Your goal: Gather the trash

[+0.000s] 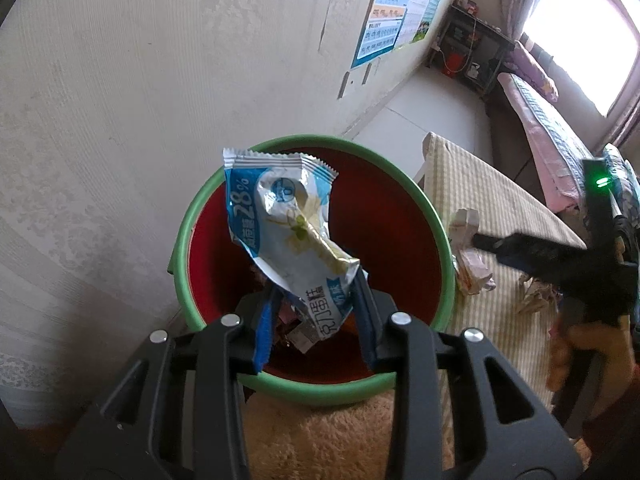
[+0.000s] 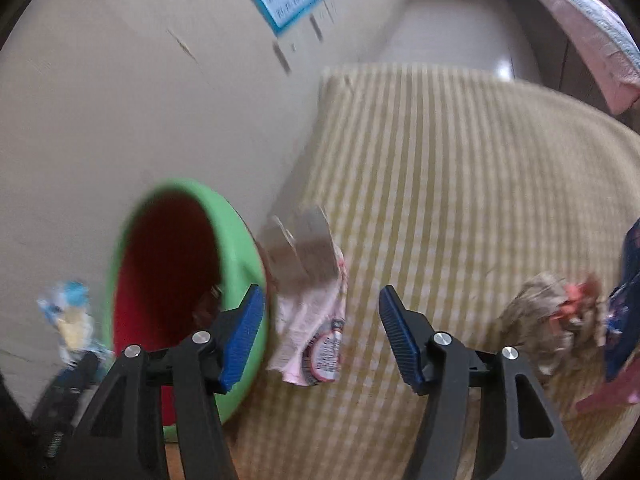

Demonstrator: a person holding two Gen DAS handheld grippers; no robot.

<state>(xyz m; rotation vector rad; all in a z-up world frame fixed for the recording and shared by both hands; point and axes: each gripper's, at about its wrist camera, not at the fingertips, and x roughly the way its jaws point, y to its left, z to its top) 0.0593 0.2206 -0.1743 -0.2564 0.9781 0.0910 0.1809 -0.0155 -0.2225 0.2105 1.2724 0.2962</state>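
My left gripper (image 1: 316, 316) is shut on the lower end of a blue-and-white snack wrapper (image 1: 280, 216), which it holds upright over the mouth of a bin (image 1: 182, 236) with a green rim and red inside. Some scraps lie at the bin's bottom. In the right wrist view my right gripper (image 2: 322, 336) is open above a pink-and-white wrapper (image 2: 316, 320). That wrapper lies on the checked cloth just right of the bin (image 2: 240, 248), and the pads do not touch it. The held snack wrapper (image 2: 68, 316) shows blurred at the far left.
A yellow-checked cloth (image 2: 460, 160) covers the table beside the bin. Crumpled brown paper (image 2: 552, 320) lies on it at the right. A pale wall (image 1: 120, 120) stands close behind the bin. A fluffy beige surface (image 1: 320, 440) is below the bin, and a bed (image 1: 540, 120) is far right.
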